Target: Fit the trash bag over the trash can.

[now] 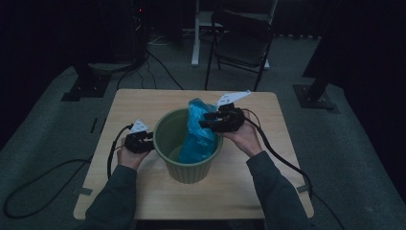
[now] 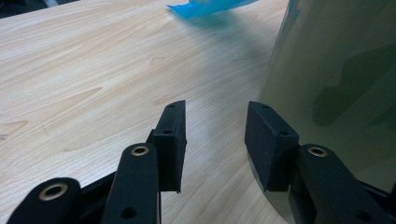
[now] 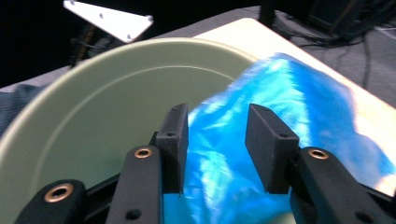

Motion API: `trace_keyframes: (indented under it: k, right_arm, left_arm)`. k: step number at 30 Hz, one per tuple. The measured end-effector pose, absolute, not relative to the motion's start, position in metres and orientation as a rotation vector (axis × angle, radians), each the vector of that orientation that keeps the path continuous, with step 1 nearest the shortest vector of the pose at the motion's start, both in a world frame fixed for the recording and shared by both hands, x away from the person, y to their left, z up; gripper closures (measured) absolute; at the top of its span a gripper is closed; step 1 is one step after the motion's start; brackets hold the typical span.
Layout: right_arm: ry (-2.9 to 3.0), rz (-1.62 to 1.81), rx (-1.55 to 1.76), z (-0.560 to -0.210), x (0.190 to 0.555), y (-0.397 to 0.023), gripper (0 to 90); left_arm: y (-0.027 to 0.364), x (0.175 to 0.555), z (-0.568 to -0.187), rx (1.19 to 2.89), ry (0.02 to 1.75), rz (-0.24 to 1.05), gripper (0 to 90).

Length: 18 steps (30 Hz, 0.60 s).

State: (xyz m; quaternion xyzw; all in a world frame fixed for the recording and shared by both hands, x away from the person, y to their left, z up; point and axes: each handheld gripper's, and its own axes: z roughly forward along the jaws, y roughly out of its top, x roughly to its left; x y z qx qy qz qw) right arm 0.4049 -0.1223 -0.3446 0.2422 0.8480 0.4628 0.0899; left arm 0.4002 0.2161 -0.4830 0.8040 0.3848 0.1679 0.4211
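A green plastic bin (image 1: 191, 165) stands in the middle of the wooden table (image 1: 143, 103), with a crumpled blue plastic bag (image 1: 198, 134) hanging over its far right rim and down inside. My right gripper (image 1: 208, 120) hovers at that rim. In the right gripper view its jaws (image 3: 217, 140) stand apart with the blue bag (image 3: 299, 107) between and behind them, and the pads do not press on it. My left gripper (image 1: 148, 141) rests low at the bin's left side. It is open (image 2: 215, 135) over bare table, with one jaw close against the bin wall (image 2: 336, 84).
A black folding chair (image 1: 242, 40) and a white post stand beyond the table's far edge. Cables trail off both grippers onto the dark floor, and stand bases sit at the far left and right. A white three-cornered plate (image 3: 112, 21) shows past the bin's far rim.
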Motion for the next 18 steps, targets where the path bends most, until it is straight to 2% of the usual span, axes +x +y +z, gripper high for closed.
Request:
trace_keyframes:
  k: [8,18]
  right_arm:
    - [2.419,1.317,0.818,-0.347,0.420,-0.141,69.1]
    - [2.411,1.334,0.916,-0.356,0.439,-0.146,66.4]
  left_arm:
    - [0.217,0.398,-0.479,2.006,0.960,0.428,58.8]
    - [0.221,0.395,-0.465,1.992,0.936,0.432,58.2]
